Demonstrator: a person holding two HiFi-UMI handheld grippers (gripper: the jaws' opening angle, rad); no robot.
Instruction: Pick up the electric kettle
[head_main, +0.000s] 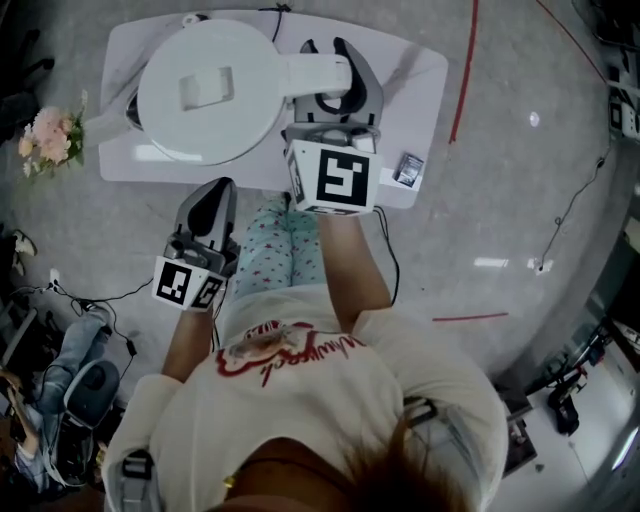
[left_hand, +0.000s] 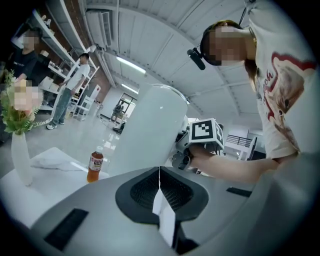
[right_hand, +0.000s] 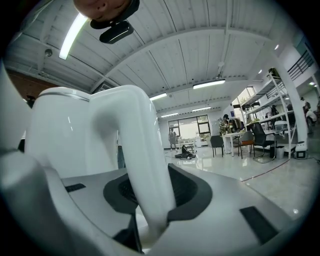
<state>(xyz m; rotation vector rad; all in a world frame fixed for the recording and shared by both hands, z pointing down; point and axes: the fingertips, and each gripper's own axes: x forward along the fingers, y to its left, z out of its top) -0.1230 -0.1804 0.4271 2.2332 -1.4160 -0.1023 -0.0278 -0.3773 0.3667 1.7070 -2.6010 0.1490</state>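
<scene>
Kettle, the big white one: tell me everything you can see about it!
The white electric kettle looks like smooth, glossy plastic: a tall rounded body, a flat round lid with a pale square patch, a thick curved handle. It is upright over the white table. The right gripper is clamped on the handle; the left gripper is apart.

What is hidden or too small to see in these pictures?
- Underside of the kettle, head view: its own body covers it; contact with the table unclear.
- Its bottom, left gripper view: the left gripper blocks it.
- Label of the bottle, left gripper view: too small to read.
- The small flat item at the table edge, head view: too small to identify.
</scene>
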